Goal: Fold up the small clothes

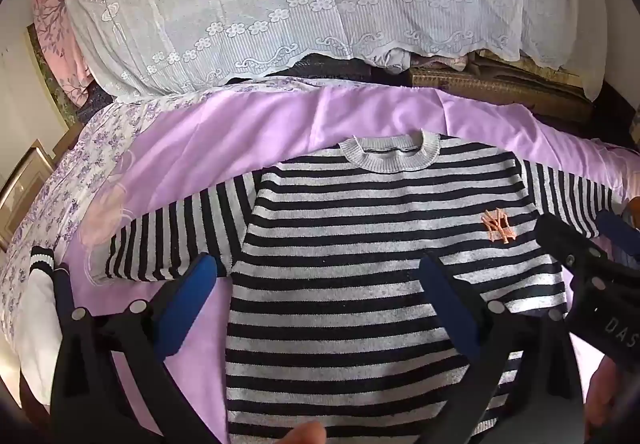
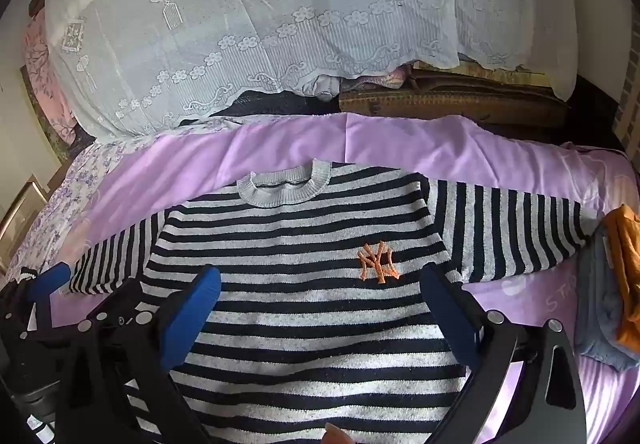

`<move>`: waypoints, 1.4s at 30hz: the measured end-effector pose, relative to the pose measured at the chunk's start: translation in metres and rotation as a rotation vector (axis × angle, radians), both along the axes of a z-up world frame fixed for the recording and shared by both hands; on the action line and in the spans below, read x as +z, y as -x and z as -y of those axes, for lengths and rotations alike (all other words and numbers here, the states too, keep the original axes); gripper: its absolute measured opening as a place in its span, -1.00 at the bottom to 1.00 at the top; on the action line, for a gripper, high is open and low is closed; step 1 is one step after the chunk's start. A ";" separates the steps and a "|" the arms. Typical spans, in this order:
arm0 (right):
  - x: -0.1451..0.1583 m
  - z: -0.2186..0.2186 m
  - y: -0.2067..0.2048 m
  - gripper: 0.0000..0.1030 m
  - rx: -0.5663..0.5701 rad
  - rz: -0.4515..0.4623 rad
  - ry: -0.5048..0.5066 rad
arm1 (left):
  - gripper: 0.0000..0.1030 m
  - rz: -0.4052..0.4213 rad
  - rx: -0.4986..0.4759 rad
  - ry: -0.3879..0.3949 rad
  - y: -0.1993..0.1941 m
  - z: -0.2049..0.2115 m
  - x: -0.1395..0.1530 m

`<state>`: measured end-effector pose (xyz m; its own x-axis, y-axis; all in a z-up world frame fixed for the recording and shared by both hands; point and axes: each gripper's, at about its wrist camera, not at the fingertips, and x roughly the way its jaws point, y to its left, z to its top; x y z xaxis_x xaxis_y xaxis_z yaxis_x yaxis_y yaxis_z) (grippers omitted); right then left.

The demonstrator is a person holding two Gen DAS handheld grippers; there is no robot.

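A small black-and-grey striped sweater (image 1: 360,244) lies flat, front up, on a purple sheet (image 1: 200,132), sleeves spread to both sides; it also shows in the right wrist view (image 2: 304,304). It has a grey collar and an orange NY logo (image 2: 378,260). My left gripper (image 1: 320,284) is open and empty above the sweater's left side, near the armpit. My right gripper (image 2: 320,296) is open and empty above the sweater's chest. The right gripper's body (image 1: 592,268) shows at the right of the left wrist view. The left gripper's body (image 2: 36,296) shows at the left of the right wrist view.
A white lace cloth (image 1: 280,4) covers a pile behind the sheet. A woven brown case (image 2: 452,100) sits at the back right. An orange garment (image 2: 628,268) and a blue-grey one (image 2: 600,304) lie at the right. A white garment with a striped cuff (image 1: 40,272) lies left.
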<state>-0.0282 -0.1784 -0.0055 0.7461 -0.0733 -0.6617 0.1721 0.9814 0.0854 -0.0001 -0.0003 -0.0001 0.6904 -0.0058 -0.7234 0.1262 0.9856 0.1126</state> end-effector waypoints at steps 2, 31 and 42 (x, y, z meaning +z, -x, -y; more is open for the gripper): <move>0.000 0.001 -0.001 0.93 -0.001 -0.001 0.000 | 0.91 0.001 0.002 -0.001 0.000 0.000 0.000; 0.004 -0.004 0.004 0.93 0.004 0.013 -0.001 | 0.91 0.008 -0.002 0.004 0.003 0.003 0.006; 0.005 -0.004 0.006 0.93 0.003 0.014 -0.003 | 0.91 0.010 -0.002 0.005 0.004 0.007 0.010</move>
